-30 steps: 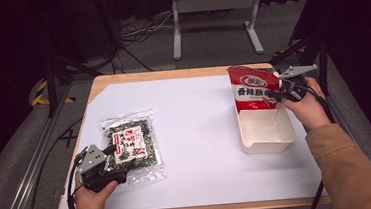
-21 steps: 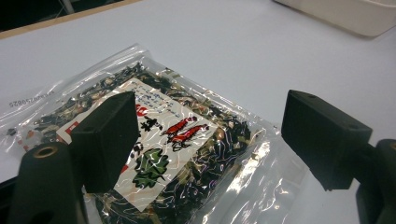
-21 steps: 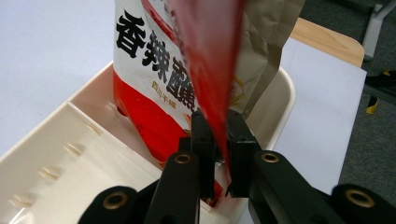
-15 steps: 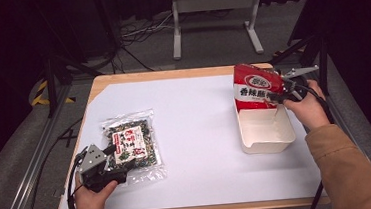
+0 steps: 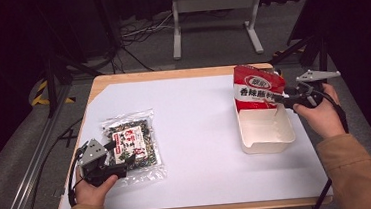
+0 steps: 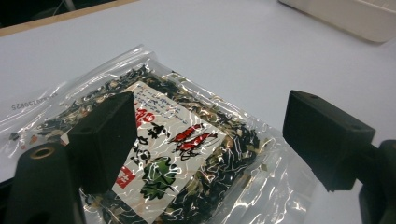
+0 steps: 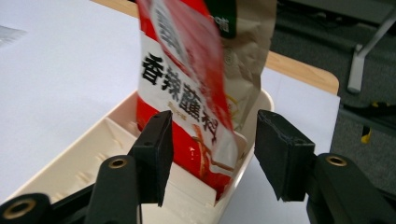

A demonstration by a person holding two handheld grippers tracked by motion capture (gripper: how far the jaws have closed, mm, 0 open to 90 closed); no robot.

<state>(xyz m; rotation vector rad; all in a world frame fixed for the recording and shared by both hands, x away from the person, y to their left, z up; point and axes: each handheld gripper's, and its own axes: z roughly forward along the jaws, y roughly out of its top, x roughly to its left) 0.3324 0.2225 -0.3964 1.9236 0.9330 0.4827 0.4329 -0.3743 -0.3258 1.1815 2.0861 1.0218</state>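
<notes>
Down at the near left corner of the white-topped wooden table [image 5: 205,183], the left gripper [image 5: 120,165] sits low with its black jaws spread wide, nothing between them. Just past them lies the clear plastic packet of dark dried seaweed with a red-and-white label [image 6: 173,158], flat on the tabletop, its near end reaching in under the jaws. Over by the right edge, the shallow cream plastic tray [image 5: 266,140] rests well apart from the packet, with bare white surface between. At the tray's far end the red and white snack bag with black lettering [image 7: 187,88] stands tilted inside it. The right gripper [image 7: 212,149] has its jaws parted, one either side of the bag's lower part, not clamped.
</notes>
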